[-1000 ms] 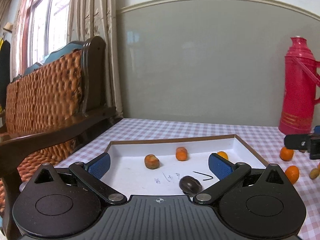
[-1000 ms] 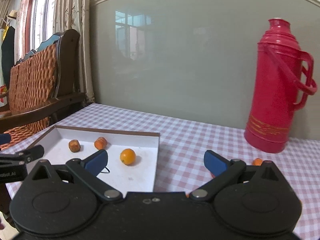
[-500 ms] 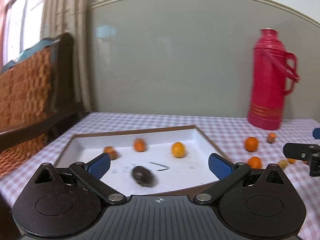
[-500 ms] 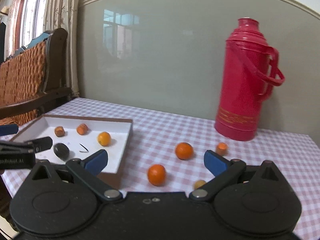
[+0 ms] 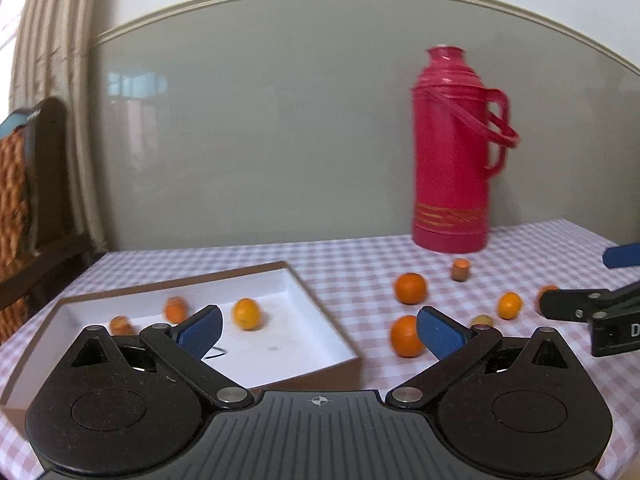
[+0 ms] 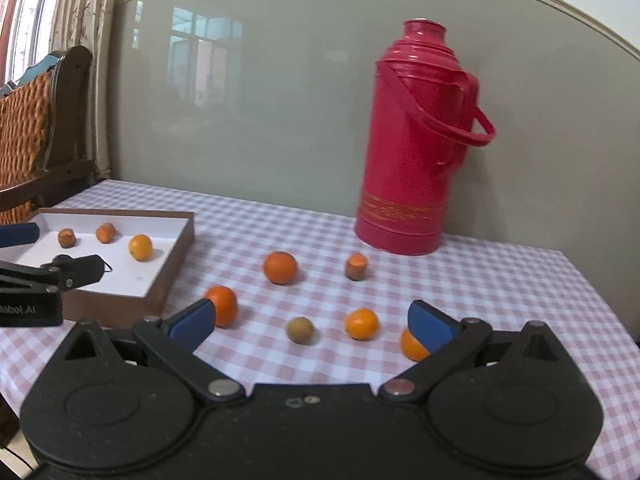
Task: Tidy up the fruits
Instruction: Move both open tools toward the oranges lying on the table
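Orange fruit dots the checked tablecloth [image 6: 500, 280] in front of the red thermos [image 6: 416, 140]: six pieces loose on the cloth, one round orange [image 6: 280, 267] nearest the shallow white tray [image 6: 176, 256]. Three small fruits [image 6: 140, 247] lie inside that tray. Left gripper [image 5: 318, 330] hangs empty, fingers wide apart; right gripper [image 6: 312, 324] likewise spread, holding nothing.

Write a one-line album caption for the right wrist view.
Open right gripper faces loose fruits by a red thermos.
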`<control>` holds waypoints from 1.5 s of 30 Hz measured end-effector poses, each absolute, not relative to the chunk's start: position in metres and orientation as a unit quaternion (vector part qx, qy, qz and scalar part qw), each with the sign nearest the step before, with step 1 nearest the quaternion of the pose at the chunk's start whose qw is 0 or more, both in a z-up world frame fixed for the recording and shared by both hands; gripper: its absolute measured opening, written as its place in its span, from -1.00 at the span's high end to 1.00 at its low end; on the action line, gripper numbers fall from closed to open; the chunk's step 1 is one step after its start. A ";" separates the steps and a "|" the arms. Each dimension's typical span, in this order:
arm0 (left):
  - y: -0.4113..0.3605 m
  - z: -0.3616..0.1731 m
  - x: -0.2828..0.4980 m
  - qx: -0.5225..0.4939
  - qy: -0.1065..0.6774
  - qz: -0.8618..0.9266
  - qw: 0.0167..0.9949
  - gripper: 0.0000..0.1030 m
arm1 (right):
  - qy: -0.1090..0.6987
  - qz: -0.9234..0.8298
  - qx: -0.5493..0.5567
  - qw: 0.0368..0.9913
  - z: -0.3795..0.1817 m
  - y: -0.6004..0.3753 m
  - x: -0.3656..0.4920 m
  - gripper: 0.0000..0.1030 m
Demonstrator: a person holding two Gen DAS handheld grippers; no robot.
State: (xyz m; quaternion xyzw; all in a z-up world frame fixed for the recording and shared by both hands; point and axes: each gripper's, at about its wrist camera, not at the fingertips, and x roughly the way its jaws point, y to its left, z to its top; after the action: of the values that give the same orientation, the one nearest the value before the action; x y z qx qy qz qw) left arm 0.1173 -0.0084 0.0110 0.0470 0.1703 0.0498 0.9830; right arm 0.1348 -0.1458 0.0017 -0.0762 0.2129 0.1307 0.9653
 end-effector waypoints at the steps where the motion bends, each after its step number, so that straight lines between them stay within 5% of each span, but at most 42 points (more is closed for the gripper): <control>1: -0.014 0.010 0.119 0.051 0.169 0.045 0.983 -1.00 | 0.215 0.128 -0.078 0.965 0.001 -0.148 0.136 -0.89; 13: -0.053 -0.001 0.150 0.068 0.187 0.013 0.980 -0.98 | 0.234 0.114 -0.091 0.961 -0.014 -0.167 0.157 -0.76; 15: -0.058 -0.003 0.156 0.070 0.190 0.007 0.979 -0.92 | 0.247 0.114 -0.088 0.958 -0.017 -0.168 0.163 -0.61; 25: -0.069 -0.017 0.180 0.066 0.227 -0.003 0.972 -0.54 | 0.253 0.109 -0.088 0.957 -0.025 -0.174 0.177 -0.48; 35: -0.073 -0.024 0.201 0.070 0.243 -0.001 0.967 -0.52 | 0.253 0.116 -0.086 0.957 -0.031 -0.170 0.197 -0.27; 38: -0.075 -0.028 0.206 0.073 0.250 -0.001 0.966 -0.50 | 0.263 0.122 -0.089 0.953 -0.035 -0.165 0.212 0.06; 41: -0.075 -0.031 0.213 0.072 0.262 -0.001 0.962 -0.19 | 0.268 0.122 -0.086 0.952 -0.037 -0.162 0.223 0.09; 45: -0.075 -0.037 0.220 0.073 0.278 0.007 0.958 -0.18 | 0.276 0.119 -0.097 0.949 -0.044 -0.158 0.232 0.14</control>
State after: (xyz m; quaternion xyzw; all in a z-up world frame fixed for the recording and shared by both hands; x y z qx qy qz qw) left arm 0.2203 -0.0752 -0.0368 0.0728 0.2778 0.0066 0.9579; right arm 0.2316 -0.1582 -0.0439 -0.0966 0.2757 0.1186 0.9490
